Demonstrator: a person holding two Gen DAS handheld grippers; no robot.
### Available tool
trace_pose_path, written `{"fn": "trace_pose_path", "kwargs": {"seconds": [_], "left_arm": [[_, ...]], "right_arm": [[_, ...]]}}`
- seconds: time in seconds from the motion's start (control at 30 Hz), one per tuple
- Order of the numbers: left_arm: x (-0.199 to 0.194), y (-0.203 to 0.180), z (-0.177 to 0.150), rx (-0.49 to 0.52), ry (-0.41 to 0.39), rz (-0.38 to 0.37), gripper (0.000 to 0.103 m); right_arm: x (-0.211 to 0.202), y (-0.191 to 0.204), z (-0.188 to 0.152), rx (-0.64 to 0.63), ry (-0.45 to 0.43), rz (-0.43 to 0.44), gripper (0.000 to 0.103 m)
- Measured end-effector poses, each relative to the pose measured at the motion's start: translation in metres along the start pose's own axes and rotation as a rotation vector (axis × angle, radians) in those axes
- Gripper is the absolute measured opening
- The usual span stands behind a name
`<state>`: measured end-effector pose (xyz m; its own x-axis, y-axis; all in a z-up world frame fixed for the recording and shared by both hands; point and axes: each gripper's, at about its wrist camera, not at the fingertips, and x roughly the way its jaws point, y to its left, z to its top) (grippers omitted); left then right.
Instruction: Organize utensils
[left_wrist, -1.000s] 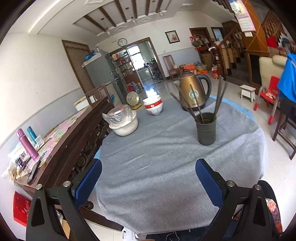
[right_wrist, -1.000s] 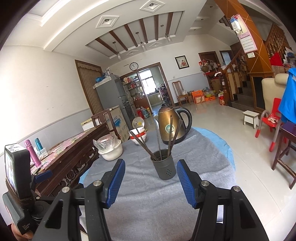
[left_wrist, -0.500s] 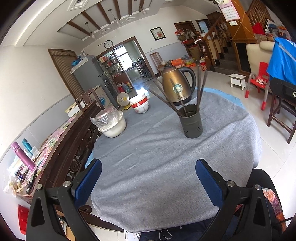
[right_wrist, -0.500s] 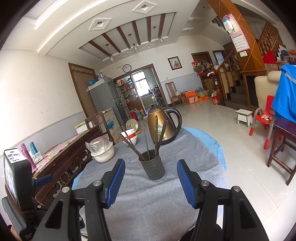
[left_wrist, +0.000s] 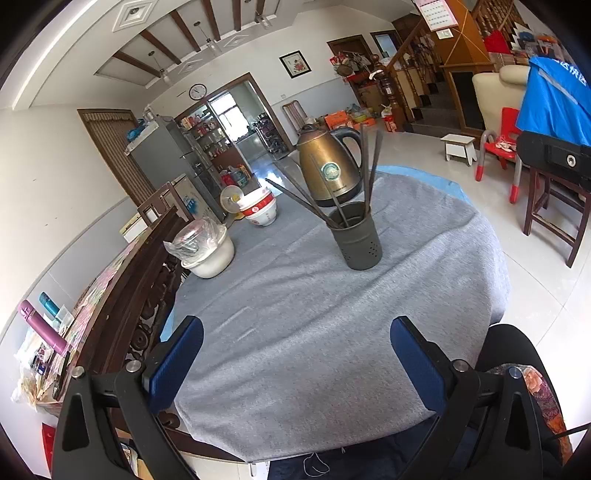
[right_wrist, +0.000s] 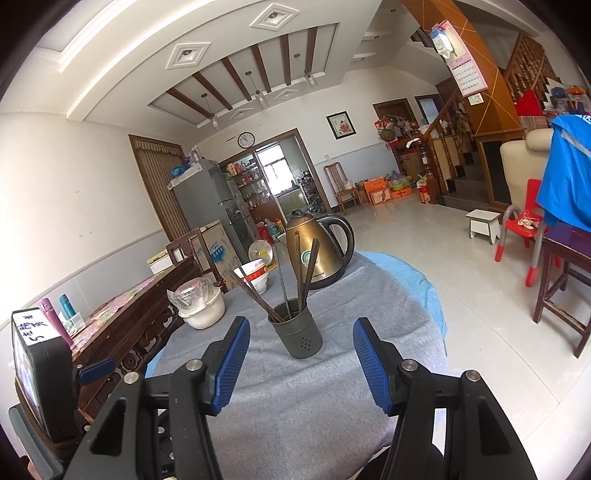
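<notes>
Both grippers have drawn back toward the near edge of the table (left_wrist: 461, 258); the left gripper (left_wrist: 295, 354) and right gripper (right_wrist: 301, 354) hang with fingers apart, holding nothing, which suggests the sorting is done or paused. Mid-table, the dark holder (left_wrist: 356, 238) stands upright with the chopsticks (left_wrist: 369, 173) fanned inside. Farther left sit a covered white pot (left_wrist: 207, 247) and stacked bowls (left_wrist: 260, 210).

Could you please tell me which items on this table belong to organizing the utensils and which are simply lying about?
Belong to the job:
- chopsticks, standing splayed in the holder
- dark perforated utensil holder

Just lying about:
- bronze electric kettle
- stacked red-and-white bowls
- white pot with a plastic-wrapped lid
- grey tablecloth
</notes>
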<state>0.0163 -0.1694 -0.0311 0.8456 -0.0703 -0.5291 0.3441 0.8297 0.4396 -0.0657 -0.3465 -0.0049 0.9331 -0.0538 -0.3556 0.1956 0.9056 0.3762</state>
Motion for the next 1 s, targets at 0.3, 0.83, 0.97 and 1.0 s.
{"fn": "trace_pose_path", "kwargs": {"seconds": [0.3,0.83,0.97,1.0], "left_arm": [[-0.001,-0.009,0.001,0.017,0.005,-0.012,0.101],[0.003,-0.009,-0.005,0.012,0.048,-0.057,0.101],[0.007,-0.01,-0.009,0.006,0.069,-0.073,0.101],[0.008,-0.01,-0.01,0.004,0.071,-0.074,0.101]], "right_arm": [[-0.003,-0.007,0.001,0.018,-0.001,0.002,0.062],[0.001,-0.006,-0.004,0.015,0.017,0.01,0.062],[0.005,-0.002,-0.004,0.011,0.026,0.012,0.062],[0.005,-0.001,-0.005,0.01,0.029,0.013,0.062]]}}
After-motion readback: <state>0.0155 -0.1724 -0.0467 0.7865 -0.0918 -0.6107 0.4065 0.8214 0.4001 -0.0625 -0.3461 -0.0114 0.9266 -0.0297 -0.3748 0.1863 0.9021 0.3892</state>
